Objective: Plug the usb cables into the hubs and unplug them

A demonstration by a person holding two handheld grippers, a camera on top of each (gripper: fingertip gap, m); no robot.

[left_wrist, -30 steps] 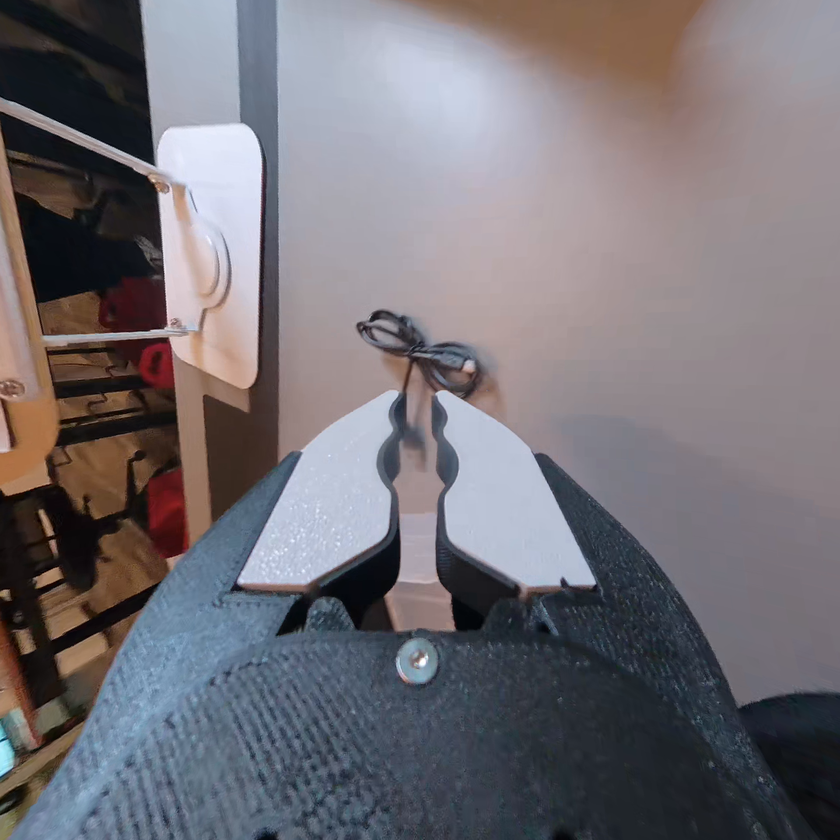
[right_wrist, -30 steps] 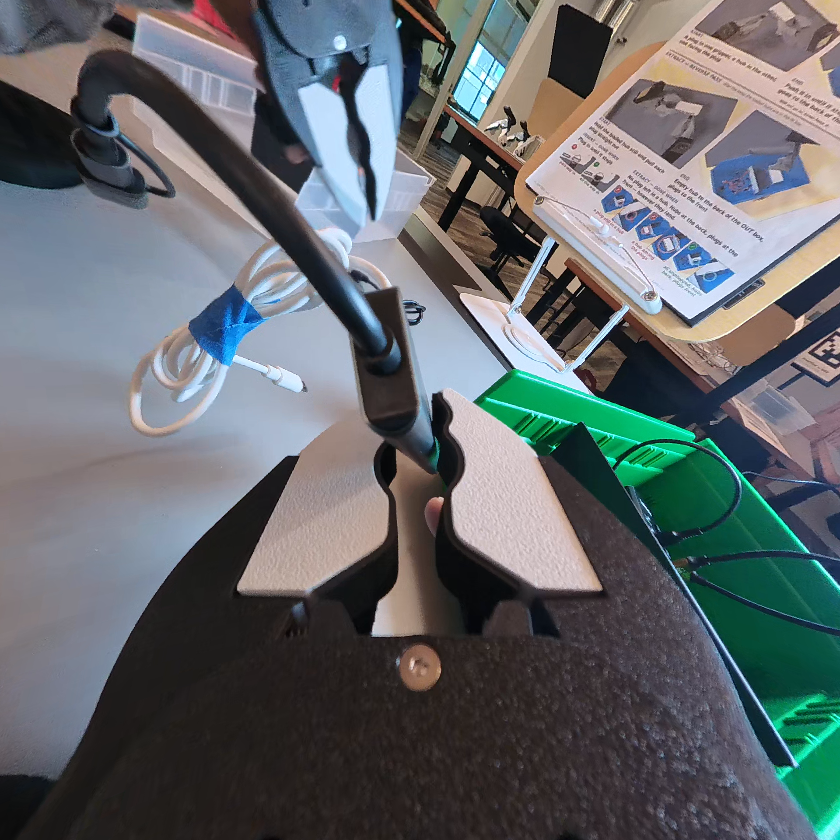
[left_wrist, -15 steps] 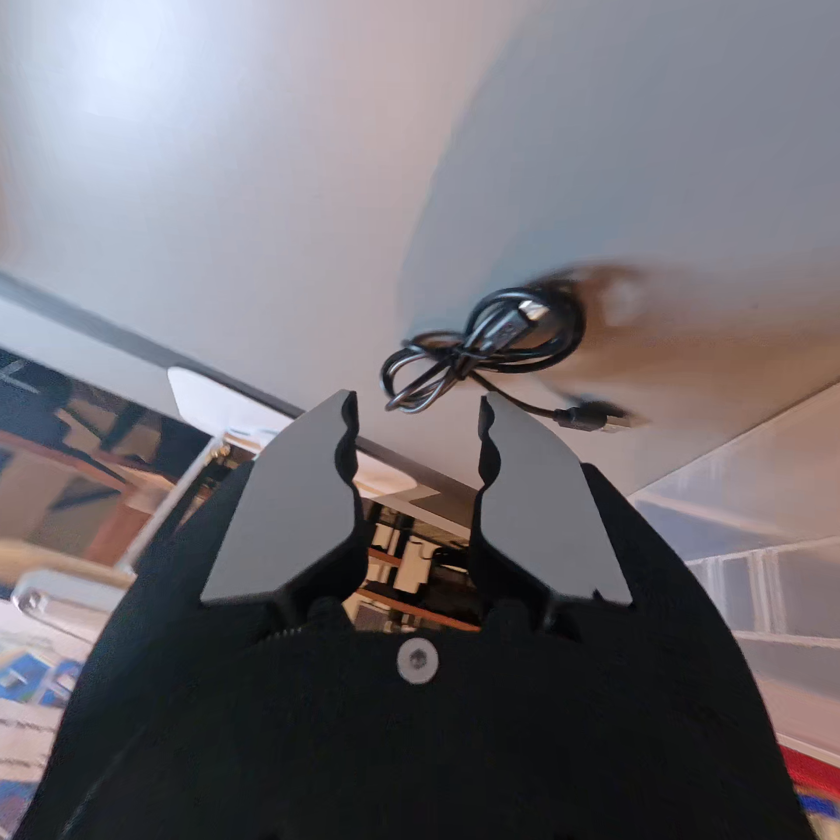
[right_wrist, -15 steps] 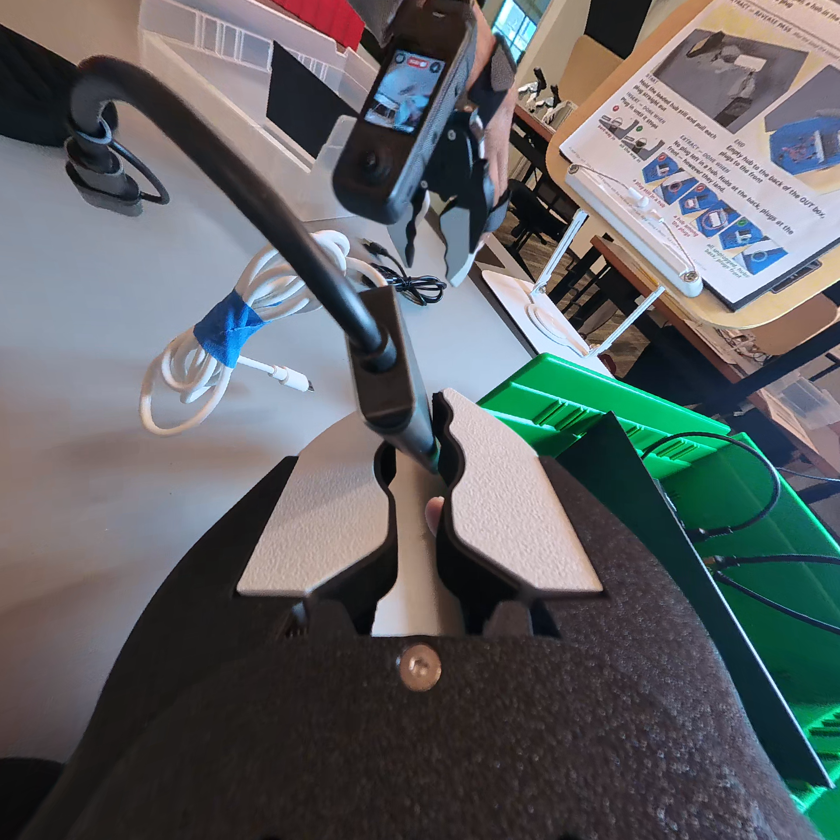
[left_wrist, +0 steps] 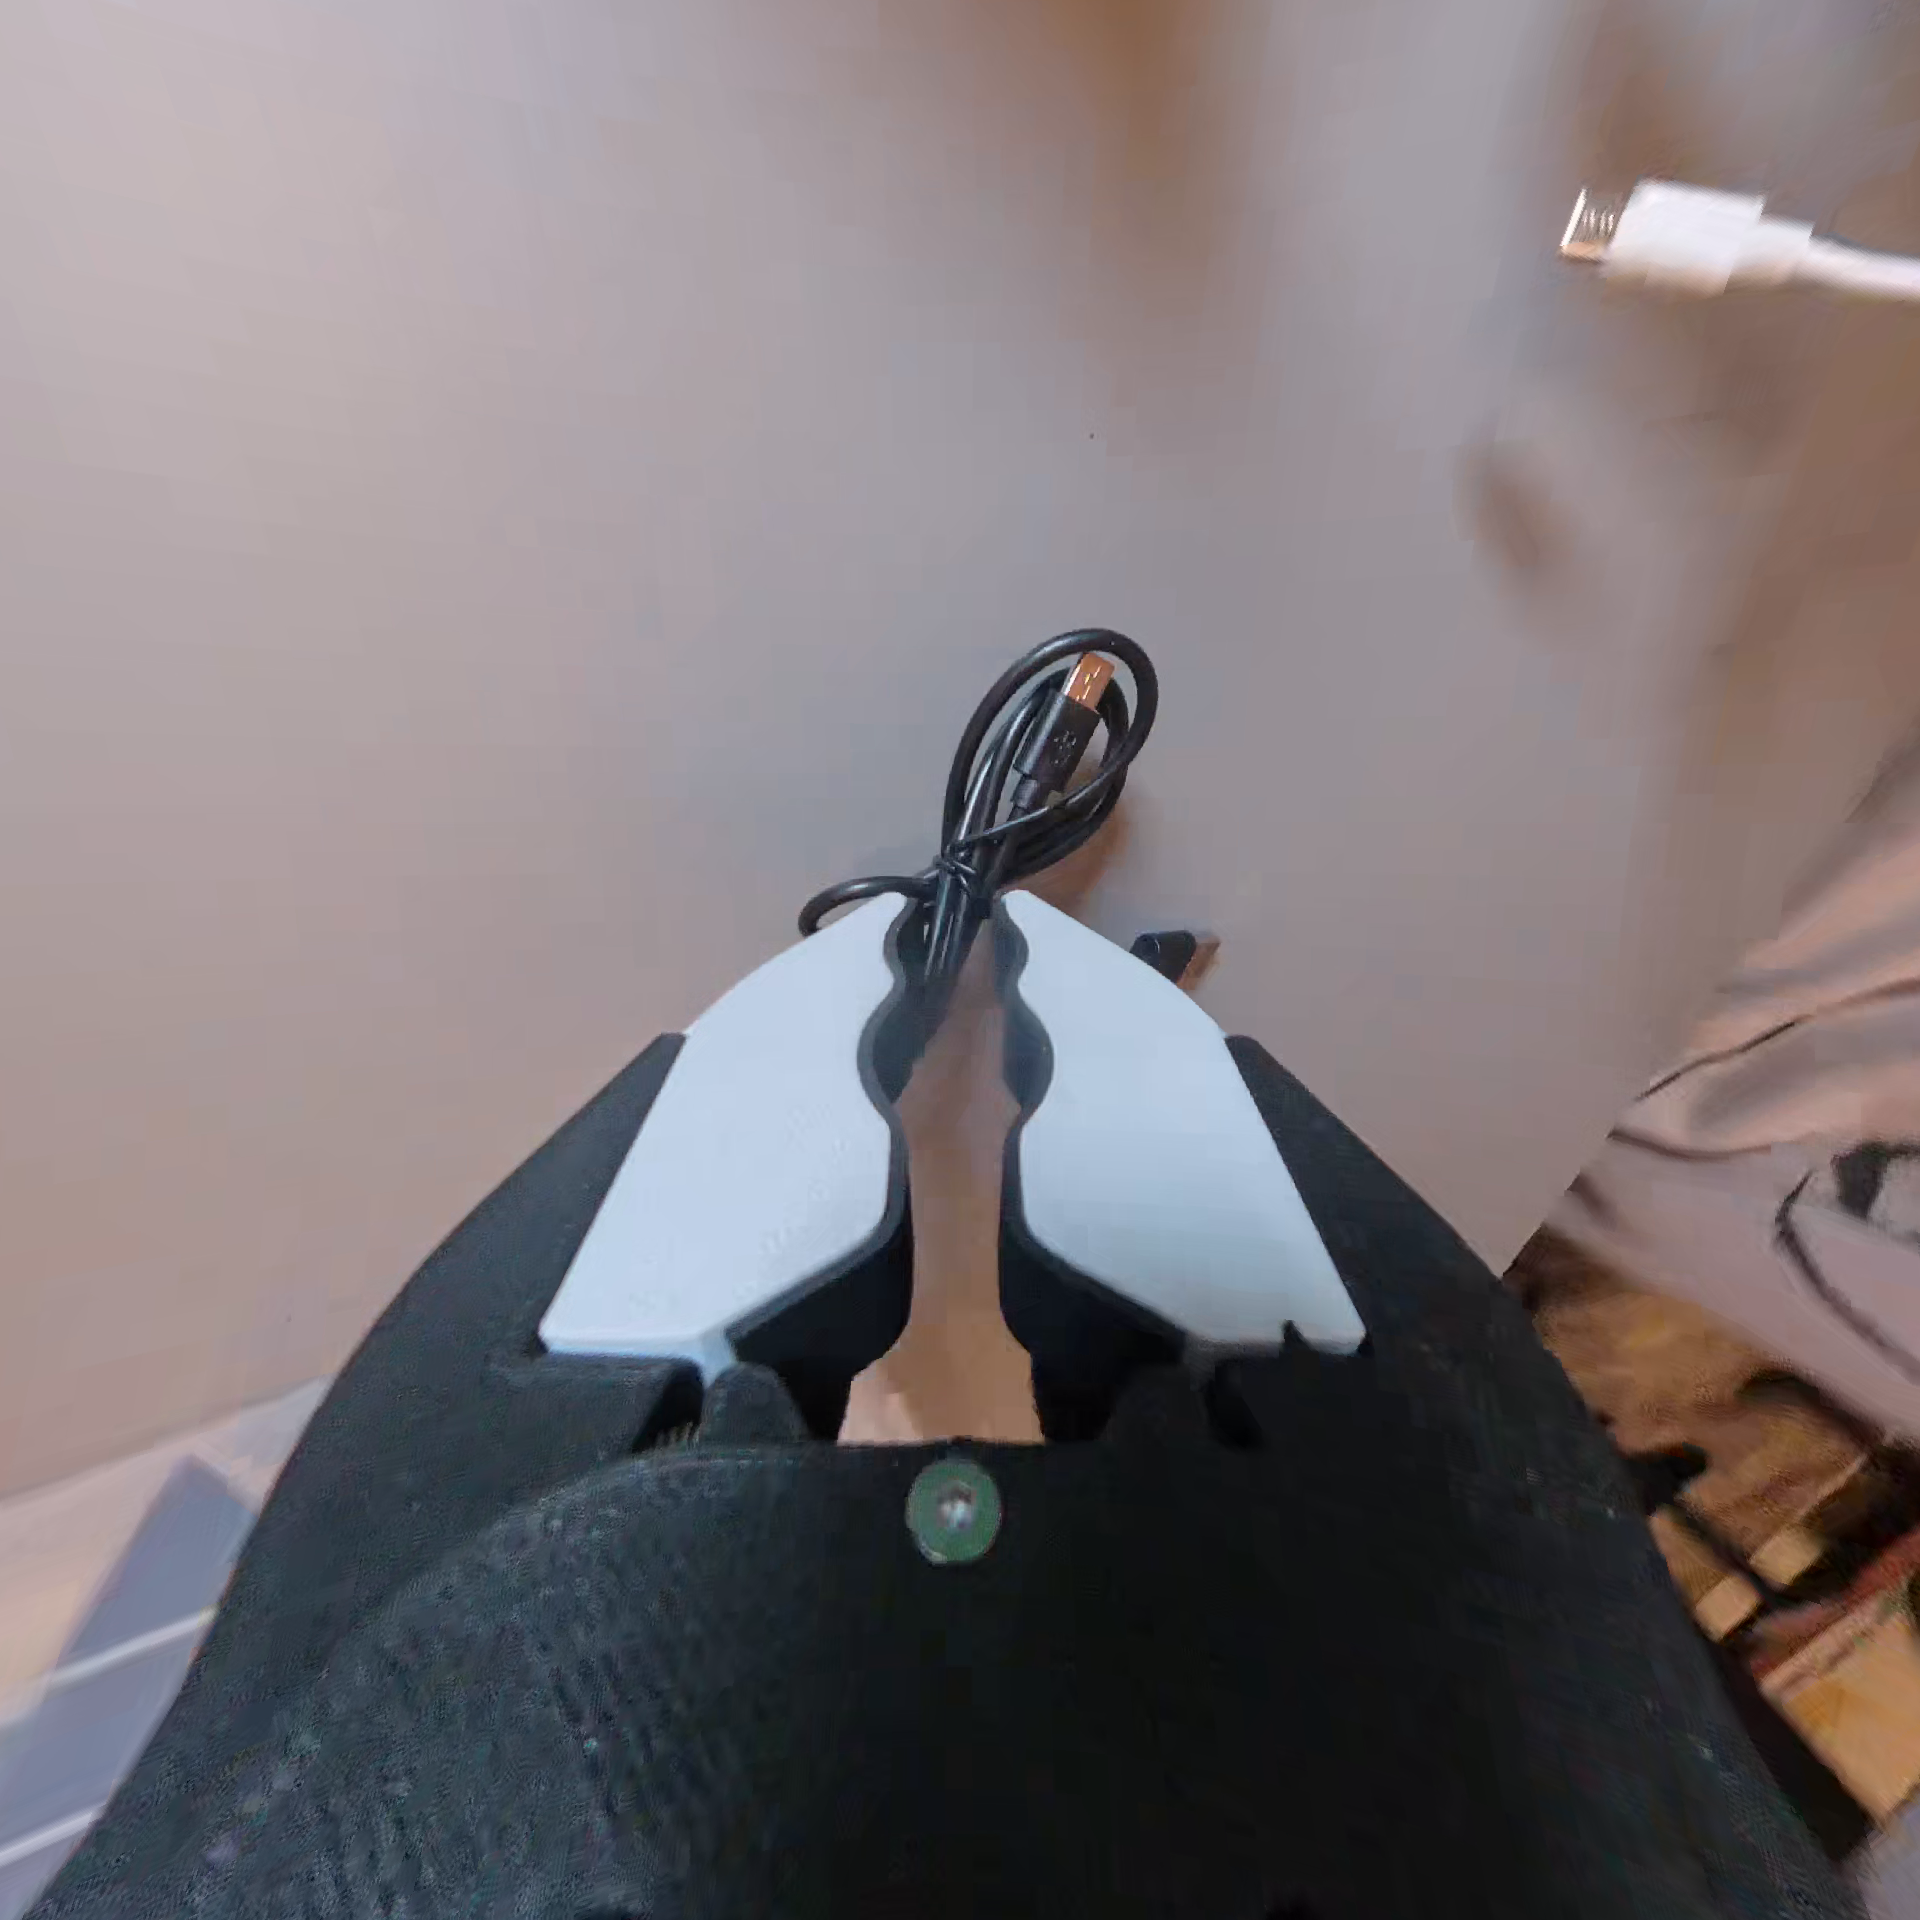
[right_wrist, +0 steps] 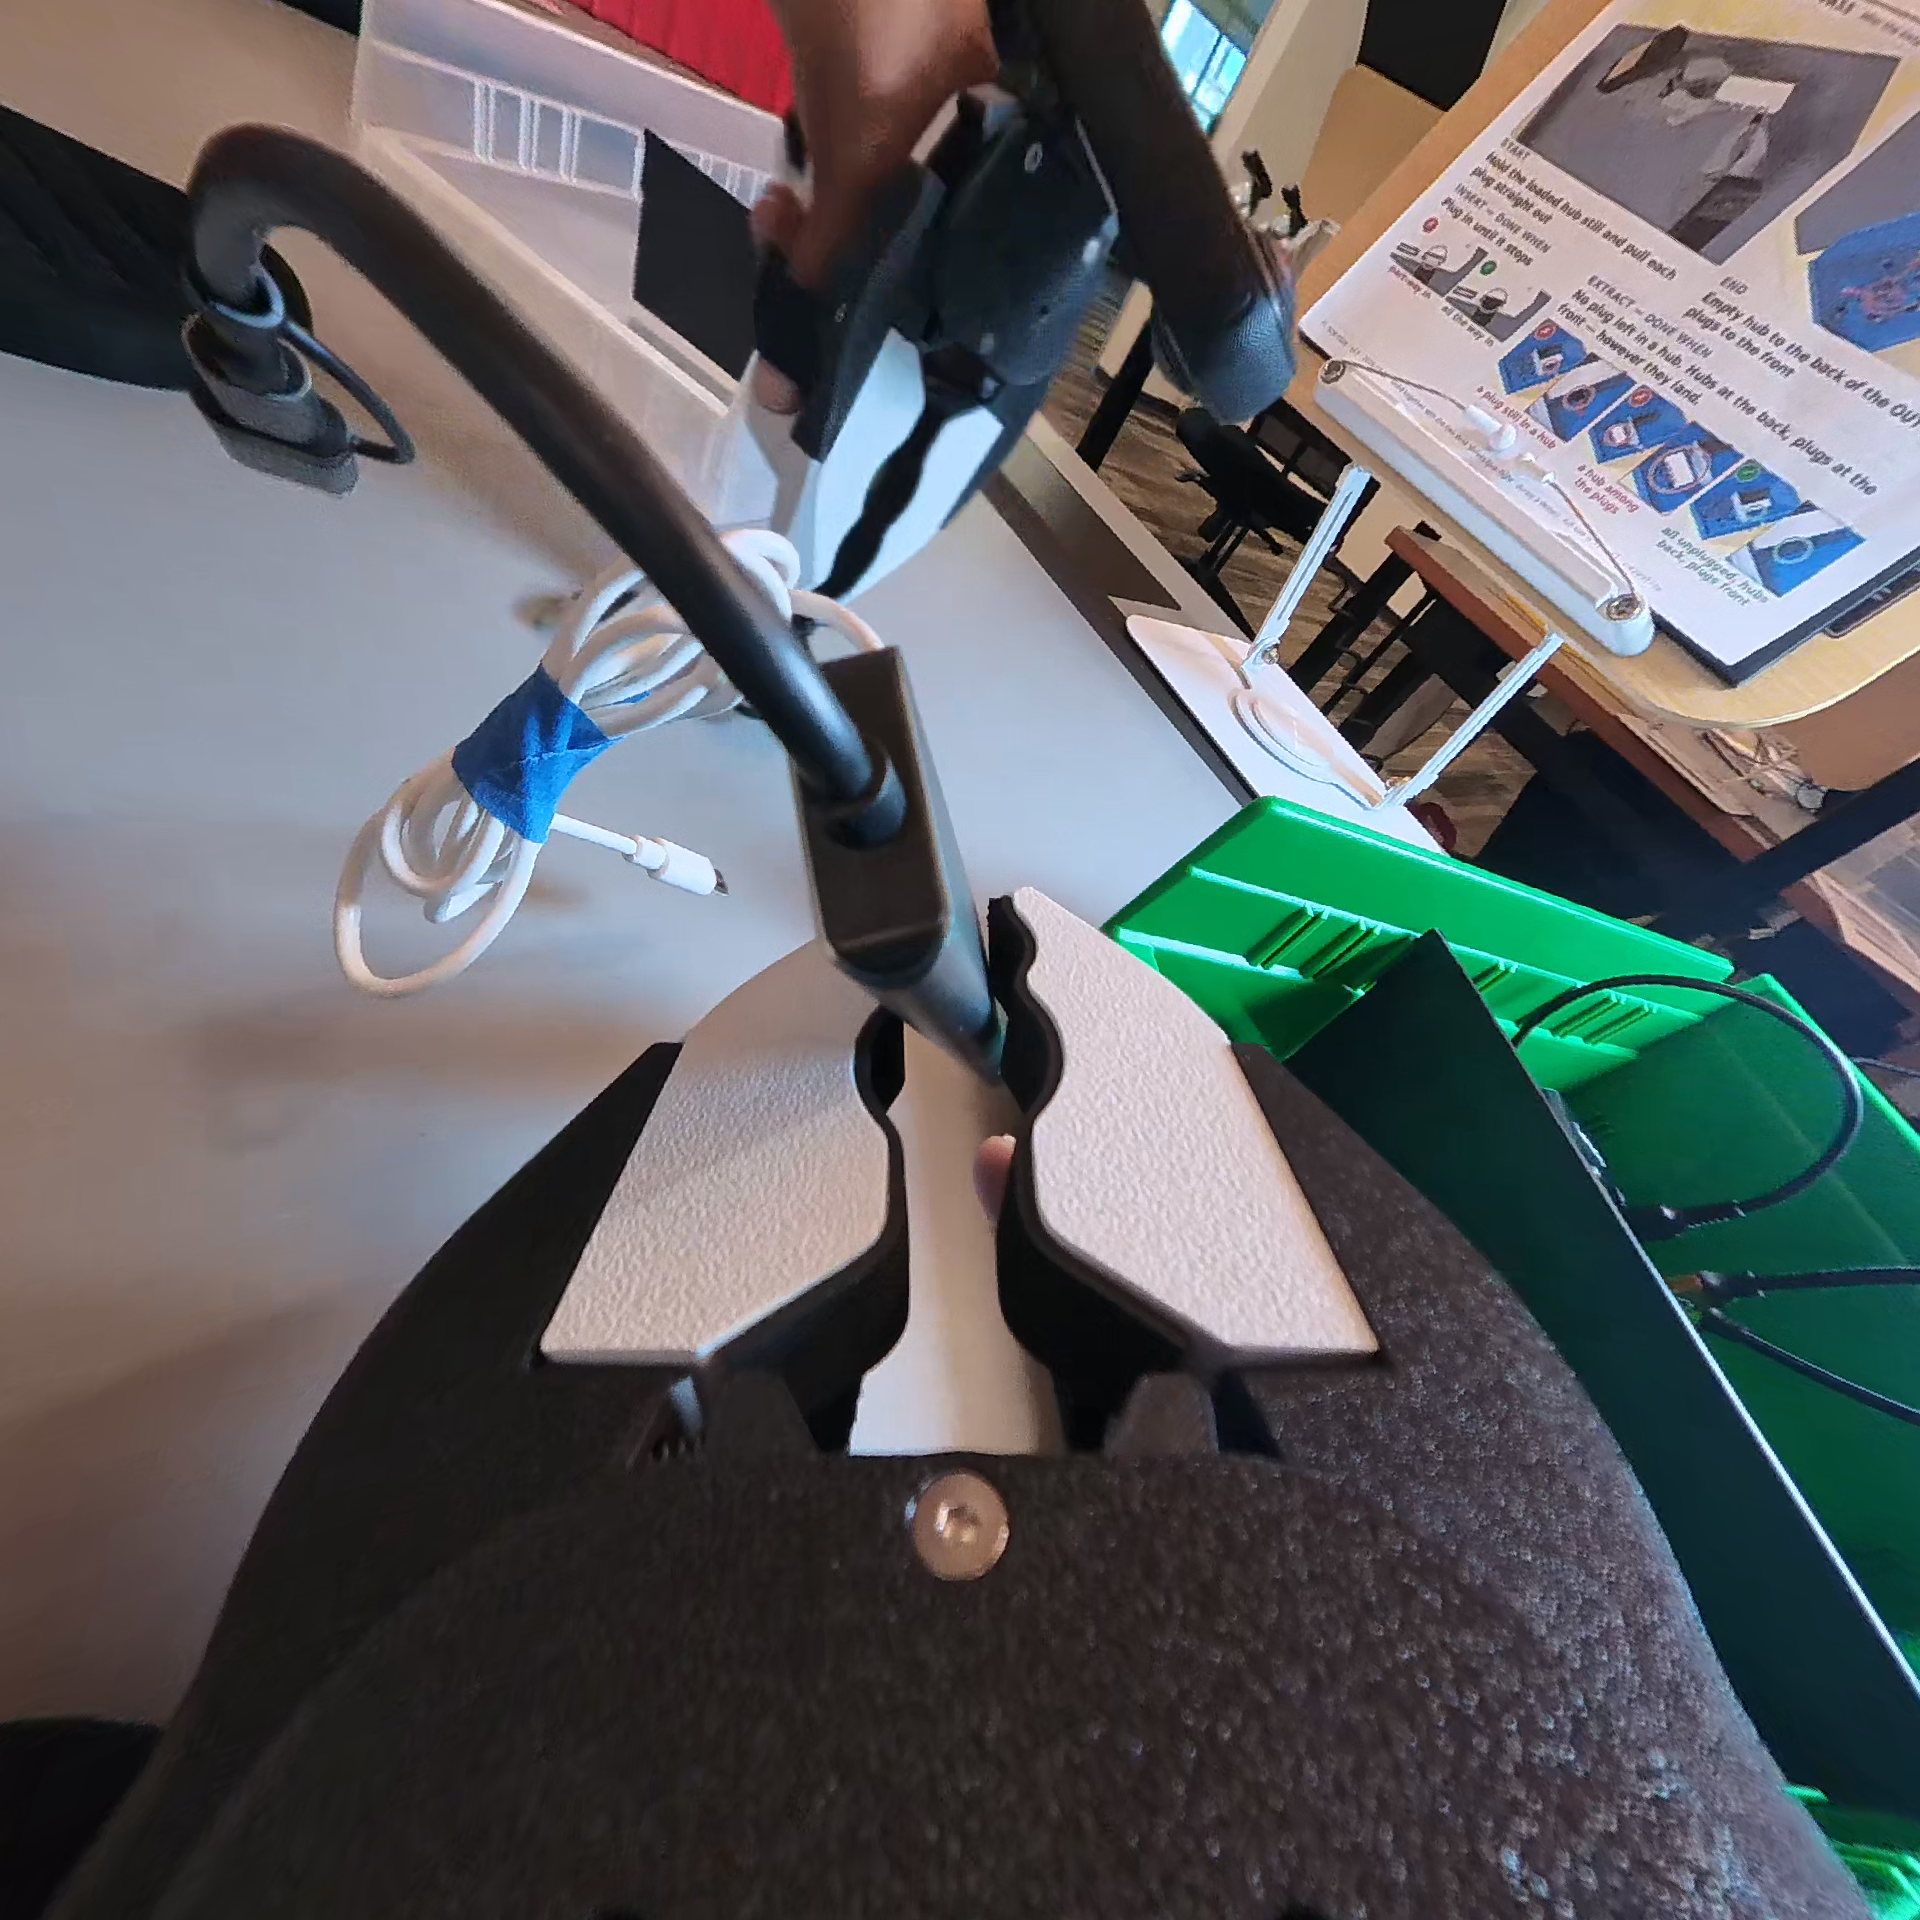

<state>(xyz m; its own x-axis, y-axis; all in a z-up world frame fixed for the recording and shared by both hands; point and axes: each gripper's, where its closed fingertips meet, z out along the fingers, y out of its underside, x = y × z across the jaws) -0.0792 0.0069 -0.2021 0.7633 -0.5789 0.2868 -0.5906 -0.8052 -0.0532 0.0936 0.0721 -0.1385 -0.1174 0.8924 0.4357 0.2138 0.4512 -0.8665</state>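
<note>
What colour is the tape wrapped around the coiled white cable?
Blue tape, clearest in the right wrist view.

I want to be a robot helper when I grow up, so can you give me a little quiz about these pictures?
1. True or false: the right gripper is clamped on the dark hub.
2. What colour is the tape around the coiled white cable? A red, B blue, C yellow.
3. Fill in: the left gripper pinches a bundled ____ cable lying on the table.

Key: 1 true; 2 B; 3 black.
</note>
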